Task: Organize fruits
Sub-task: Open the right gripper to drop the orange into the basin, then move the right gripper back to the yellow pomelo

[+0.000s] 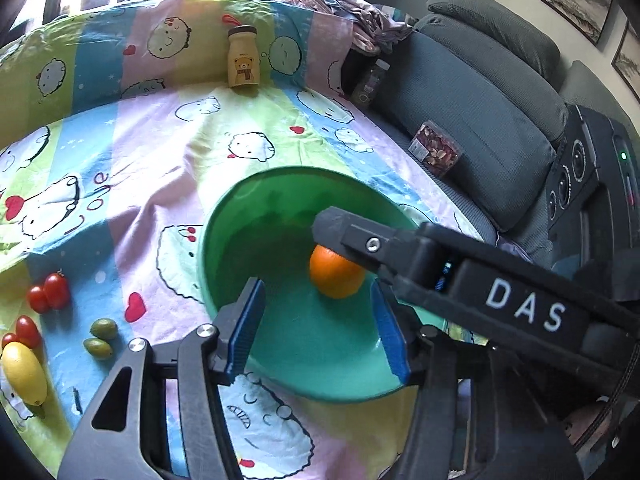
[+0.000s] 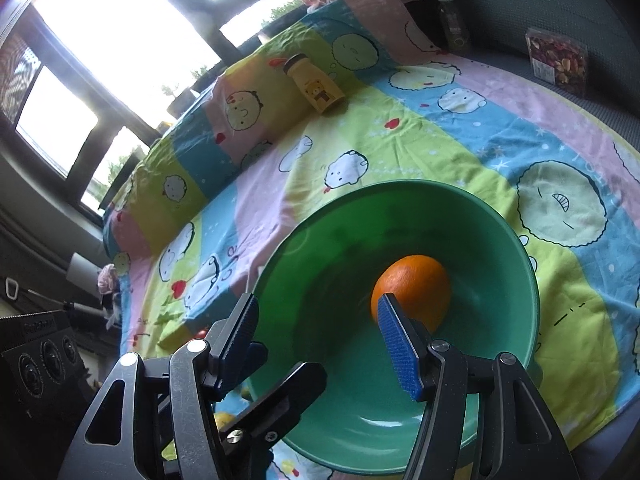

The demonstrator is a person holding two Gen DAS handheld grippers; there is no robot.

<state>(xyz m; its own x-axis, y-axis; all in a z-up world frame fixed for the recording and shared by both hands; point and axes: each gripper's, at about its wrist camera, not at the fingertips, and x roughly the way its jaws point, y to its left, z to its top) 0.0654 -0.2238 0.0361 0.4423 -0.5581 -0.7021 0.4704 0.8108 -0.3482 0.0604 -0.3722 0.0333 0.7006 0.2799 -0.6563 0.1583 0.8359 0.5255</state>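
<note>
Green bowl [image 1: 280, 200], round and deep, upright on the cartoon-print cloth. One orange [image 1: 334, 274] inside, resting on the bowl floor toward the far wall. Out on the cloth, left of the bowl: two pairs of red cherry tomatoes [image 1: 48, 294], two small green olive-like fruits [image 1: 102, 338] side by side, and a yellow lemon [image 1: 24, 372] nearest the edge.

Sofa seat covered by pastel cartoon-print cotton sheet [image 1: 168, 168]. Directly on sheet: round green plastic bowl [image 1: 240, 240], upright yellow bear-print bottle [image 1: 243, 58], red cherry tomatoes [image 1: 48, 294], two green olives [image 1: 100, 338], yellow lemon [image 1: 24, 372].
</note>
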